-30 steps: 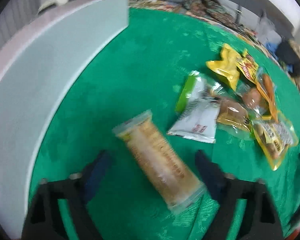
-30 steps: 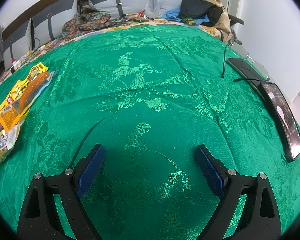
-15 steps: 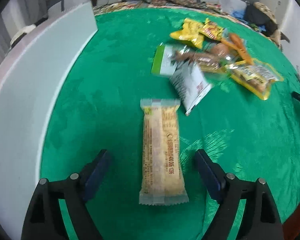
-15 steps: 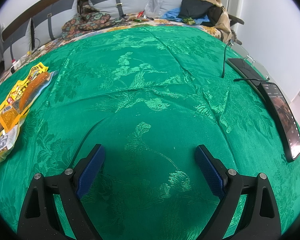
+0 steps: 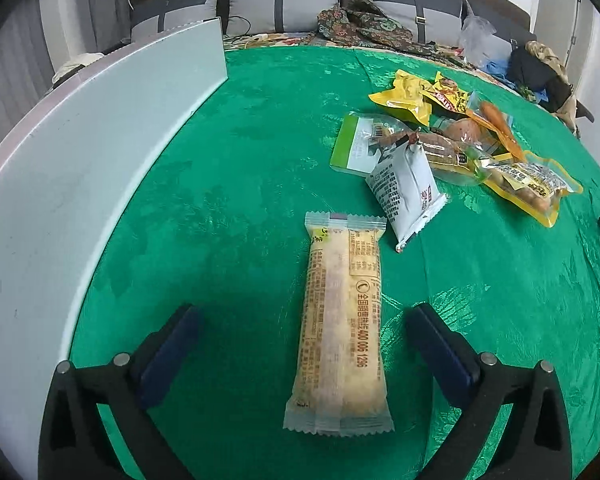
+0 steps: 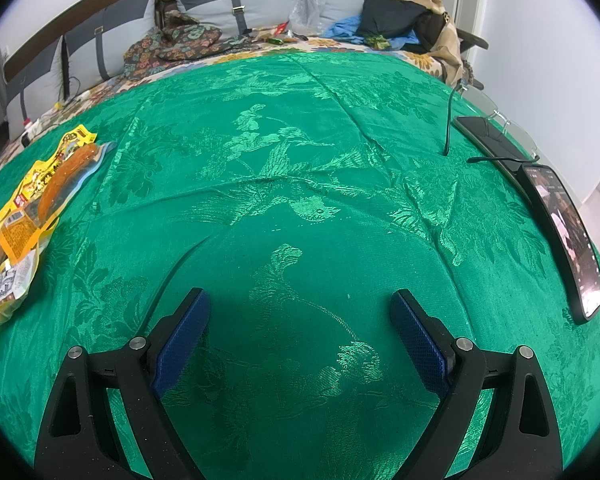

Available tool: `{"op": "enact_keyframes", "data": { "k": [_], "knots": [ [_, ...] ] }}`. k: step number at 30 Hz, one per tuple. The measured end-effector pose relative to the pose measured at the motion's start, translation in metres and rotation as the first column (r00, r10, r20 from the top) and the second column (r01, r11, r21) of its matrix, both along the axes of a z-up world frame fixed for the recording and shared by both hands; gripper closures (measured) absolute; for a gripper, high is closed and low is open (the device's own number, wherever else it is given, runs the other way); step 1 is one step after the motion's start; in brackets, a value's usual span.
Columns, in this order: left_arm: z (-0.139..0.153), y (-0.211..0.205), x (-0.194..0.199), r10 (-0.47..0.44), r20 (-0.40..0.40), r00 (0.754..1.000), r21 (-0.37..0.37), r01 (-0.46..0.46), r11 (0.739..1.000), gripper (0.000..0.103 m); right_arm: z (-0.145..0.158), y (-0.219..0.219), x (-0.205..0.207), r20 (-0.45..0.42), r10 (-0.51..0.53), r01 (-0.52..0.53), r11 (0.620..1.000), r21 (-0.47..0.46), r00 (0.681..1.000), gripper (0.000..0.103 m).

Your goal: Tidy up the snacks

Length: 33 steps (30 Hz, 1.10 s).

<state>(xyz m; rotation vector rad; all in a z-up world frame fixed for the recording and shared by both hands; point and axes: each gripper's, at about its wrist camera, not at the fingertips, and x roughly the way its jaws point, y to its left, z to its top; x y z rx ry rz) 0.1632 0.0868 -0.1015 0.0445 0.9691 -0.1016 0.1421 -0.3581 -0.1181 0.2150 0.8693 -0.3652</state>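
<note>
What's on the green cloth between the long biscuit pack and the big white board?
Nothing. In the left wrist view, only bare green cloth lies between the long biscuit pack and the white board.

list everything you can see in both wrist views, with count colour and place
long snack bar: 1, pale beige clear wrapper, flat on the cloth between the left fingers, untouched
white snack pack: 1, white with dark print, just beyond the bar, near edge of the pile
snack pile: several packs, yellow, orange, green-white, far right on the cloth
tablecloth: 1, green, patterned, covers the table
white board: 1, white, standing along the cloth's left edge
phones: 2, black, right edge of the cloth, one lit
sofa: 1, grey cushions, behind, with clothes and bags
left gripper: black, blue fingers, jaws opening
right gripper: black, blue fingers, open over bare cloth
</note>
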Motion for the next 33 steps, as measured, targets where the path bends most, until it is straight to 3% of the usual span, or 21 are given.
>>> {"op": "enact_keyframes", "data": {
  "k": [9,10,12,13,15,16,17,19,21,23,25,27,29,33],
  "knots": [
    [0.000,0.002,-0.005,0.001,0.003,1.000,-0.003,-0.001,1.000,0.000,0.000,-0.001,0.001,0.000,-0.003,0.003,1.000,0.002,1.000,0.009],
    [0.000,0.002,-0.006,0.001,0.004,1.000,-0.004,-0.001,1.000,0.000,0.002,-0.001,0.005,-0.034,-0.016,0.017,1.000,0.019,0.999,0.009],
    [0.000,0.002,-0.006,0.001,0.004,1.000,-0.005,-0.001,1.000,0.000,0.008,0.003,0.007,-0.071,-0.028,0.036,0.992,0.119,0.997,0.010],
    [0.000,0.002,-0.006,0.001,0.005,1.000,-0.006,-0.001,1.000,0.000,0.016,0.013,0.003,-0.039,-0.014,0.024,0.968,0.250,0.999,0.010],
    [-0.001,0.002,-0.006,0.001,0.005,1.000,-0.006,-0.001,1.000,0.000,0.025,0.035,0.005,-0.024,0.020,-0.009,0.918,0.396,1.000,0.010],
    [-0.001,0.002,-0.006,0.002,0.005,1.000,-0.006,-0.001,1.000,0.000,0.034,0.058,0.011,-0.008,0.052,-0.042,0.888,0.458,0.999,0.010],
    [0.000,0.002,-0.005,0.002,0.005,1.000,-0.006,-0.002,1.000,0.000,0.044,0.078,0.018,0.014,0.074,-0.072,0.886,0.457,0.997,0.010],
    [-0.001,0.002,-0.005,0.001,0.005,1.000,-0.006,-0.001,1.000,0.000,0.063,0.113,0.033,0.060,0.121,-0.135,0.912,0.387,0.991,0.010],
    [-0.001,0.002,-0.005,0.001,0.005,1.000,-0.006,-0.001,1.000,0.000,0.083,0.161,0.056,0.093,0.198,-0.214,0.953,0.215,0.976,0.011],
    [-0.001,0.002,-0.006,0.001,0.005,1.000,-0.007,-0.001,1.000,0.000,0.081,0.204,0.080,0.045,0.290,-0.291,0.956,0.033,0.956,0.011],
    [-0.001,0.001,-0.006,0.000,0.006,1.000,-0.009,0.001,1.000,0.000,0.059,0.229,0.096,-0.077,0.342,-0.348,0.931,-0.107,0.937,0.013],
    [-0.001,0.001,-0.006,-0.001,0.006,1.000,-0.011,0.001,1.000,0.000,0.038,0.231,0.097,-0.158,0.349,-0.373,0.914,-0.163,0.924,0.014],
    [-0.002,0.001,-0.006,-0.001,0.008,1.000,-0.010,0.001,1.000,0.000,0.035,0.215,0.077,-0.122,0.362,-0.378,0.912,-0.159,0.924,0.013],
    [-0.002,0.000,-0.005,0.000,0.008,1.000,-0.010,0.000,1.000,0.000,0.032,0.179,0.024,-0.107,0.449,-0.461,0.868,-0.184,0.887,0.013]
  ]
}}
